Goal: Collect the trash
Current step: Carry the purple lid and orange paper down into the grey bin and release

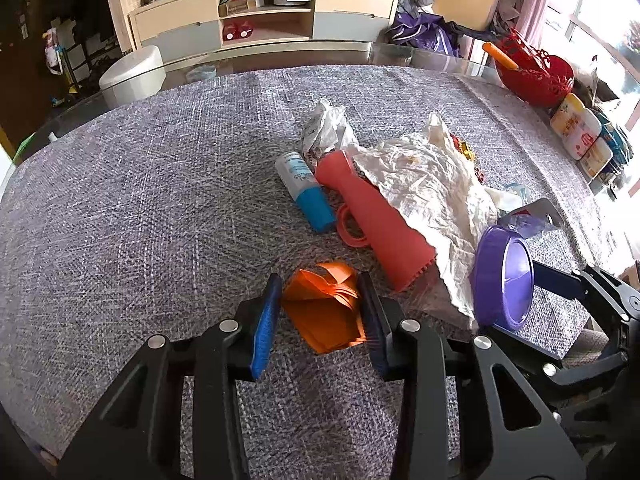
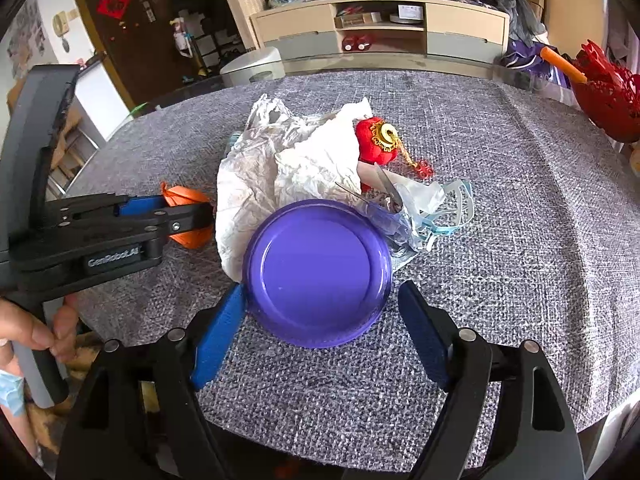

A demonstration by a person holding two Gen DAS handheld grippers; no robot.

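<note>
Your left gripper (image 1: 320,314), low in the frame, is pinching narrow around the orange folded paper (image 1: 326,308) on the grey tablecloth (image 1: 140,208), and if those loose sheets fan apart, some may slip free as you lift.

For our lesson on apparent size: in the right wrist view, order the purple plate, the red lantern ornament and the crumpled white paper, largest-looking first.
1. purple plate, nearest the camera, so enlarged
2. crumpled white paper, close in size, partly hidden
3. red lantern ornament
</note>
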